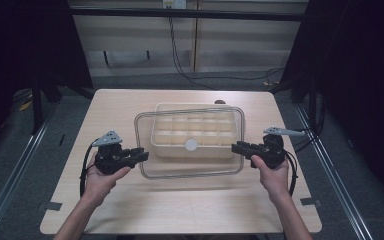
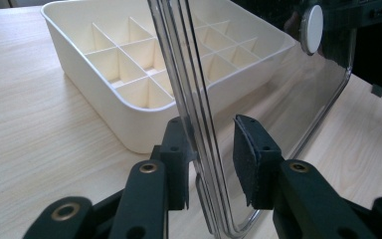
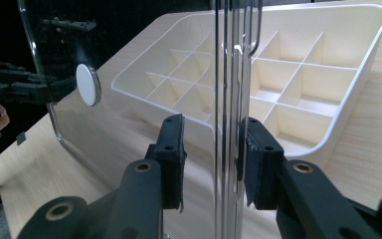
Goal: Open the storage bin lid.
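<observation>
A clear rectangular lid (image 1: 190,175) with a white round knob (image 1: 191,145) hangs level over the cream divided tray (image 1: 166,131), shifted toward the near side. My left gripper (image 1: 142,155) is shut on the lid's left rim, and my right gripper (image 1: 236,147) is shut on its right rim. In the left gripper view the lid (image 2: 278,99) runs edge-on between the jaws of the left gripper (image 2: 211,149), with the tray (image 2: 79,64) behind. In the right gripper view the lid (image 3: 129,55) stands between the jaws of the right gripper (image 3: 211,149), beside the tray (image 3: 328,74).
The tray sits mid-table on a light wooden tabletop (image 1: 110,200). Grey tape marks (image 1: 54,205) lie near the front corners. Metal rails (image 1: 10,175) flank the table on the floor, and cables (image 1: 180,60) run along the back.
</observation>
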The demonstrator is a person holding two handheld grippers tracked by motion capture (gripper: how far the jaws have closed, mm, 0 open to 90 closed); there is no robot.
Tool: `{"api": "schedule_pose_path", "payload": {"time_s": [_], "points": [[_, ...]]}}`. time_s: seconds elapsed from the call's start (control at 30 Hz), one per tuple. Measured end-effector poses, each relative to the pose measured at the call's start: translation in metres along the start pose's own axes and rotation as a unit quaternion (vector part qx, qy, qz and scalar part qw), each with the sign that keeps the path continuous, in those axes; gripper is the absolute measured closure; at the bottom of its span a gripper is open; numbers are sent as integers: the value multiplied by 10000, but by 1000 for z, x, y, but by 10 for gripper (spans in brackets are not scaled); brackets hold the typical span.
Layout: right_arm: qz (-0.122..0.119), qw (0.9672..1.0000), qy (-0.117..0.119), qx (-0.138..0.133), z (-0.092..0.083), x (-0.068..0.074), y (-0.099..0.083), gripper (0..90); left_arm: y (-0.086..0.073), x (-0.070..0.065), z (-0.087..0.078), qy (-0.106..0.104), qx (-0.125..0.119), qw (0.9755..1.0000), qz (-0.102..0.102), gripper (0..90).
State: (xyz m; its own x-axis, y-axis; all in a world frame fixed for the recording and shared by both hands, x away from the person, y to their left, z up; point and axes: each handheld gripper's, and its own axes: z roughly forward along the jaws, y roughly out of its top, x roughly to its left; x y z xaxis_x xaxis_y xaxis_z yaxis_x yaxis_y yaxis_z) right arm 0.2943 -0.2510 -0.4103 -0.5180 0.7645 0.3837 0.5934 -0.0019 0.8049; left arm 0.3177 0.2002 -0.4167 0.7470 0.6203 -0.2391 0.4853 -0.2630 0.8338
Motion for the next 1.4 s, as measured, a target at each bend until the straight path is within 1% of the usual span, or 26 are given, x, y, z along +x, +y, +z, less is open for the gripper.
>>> {"api": "schedule_pose_path", "payload": {"time_s": [0.03, 0.13, 0.17, 0.3, 0.33, 0.4, 0.57, 0.7, 0.83, 0.87, 0.93, 1.0, 1.07, 1.1, 1.2, 1.27, 1.3, 1.33, 1.4], "points": [[17, 10000, 4, 5, -1, 1, -1, 652, 0, -2, -1, -22, -37, 10000, 9, 685], [17, 10000, -1, -4, -3, 1, -3, 649, 0, -4, -3, -28, -35, 10000, 26, 688], [29, 10000, -4, -5, -4, 2, -5, 648, 0, -6, -4, 6, -70, 10000, 37, 690], [8, 10000, 6, 53, -4, 4, -11, 648, -4, -6, -5, -11, -19, 10000, 45, 693], [14, 10000, 7, 71, -5, 4, -13, 648, -6, -7, -5, -28, -15, 10000, 13, 693], [38, 9999, 24, 90, -6, 5, -17, 649, -9, -9, -5, -28, 45, 10000, 34, 694], [73, 9999, 37, 134, -9, 7, -25, 650, -12, -12, -6, -53, 80, 9999, 49, 694], [122, 9998, 49, 151, -11, 8, -29, 649, -13, -15, -8, -71, 103, 9999, 57, 694], [101, 9998, 54, 167, -14, 10, -31, 649, -13, -19, -8, -37, 81, 10000, 14, 693], [107, 9998, 39, 157, -15, 10, -31, 649, -14, -19, -9, -47, 97, 9999, 44, 693], [101, 9998, 38, 158, -16, 11, -31, 648, -14, -20, -9, -54, 90, 9999, 30, 693], [146, 9997, 48, 179, -20, 13, -33, 650, -15, -22, -11, -70, 132, 9999, 51, 692], [131, 9997, 59, 182, -22, 16, -36, 652, -17, -24, -12, -62, 148, 9999, 54, 692], [131, 9997, 67, 172, -23, 17, -37, 652, -18, -25, -13, -103, 178, 9998, 60, 693], [172, 9998, 66, 125, -25, 19, -41, 654, -20, -26, -14, -106, 215, 9997, 89, 692], [175, 9997, 72, 137, -26, 21, -43, 655, -22, -26, -13, -88, 195, 9998, 52, 691], [153, 9998, 68, 142, -25, 21, -44, 656, -23, -26, -13, -84, 232, 9997, 65, 690], [139, 9997, 60, 178, -26, 22, -44, 656, -24, -26, -13, -74, 240, 9997, 35, 689], [123, 9997, 49, 197, -26, 22, -44, 656, -25, -26, -14, -109, 250, 9996, 35, 689]]}}
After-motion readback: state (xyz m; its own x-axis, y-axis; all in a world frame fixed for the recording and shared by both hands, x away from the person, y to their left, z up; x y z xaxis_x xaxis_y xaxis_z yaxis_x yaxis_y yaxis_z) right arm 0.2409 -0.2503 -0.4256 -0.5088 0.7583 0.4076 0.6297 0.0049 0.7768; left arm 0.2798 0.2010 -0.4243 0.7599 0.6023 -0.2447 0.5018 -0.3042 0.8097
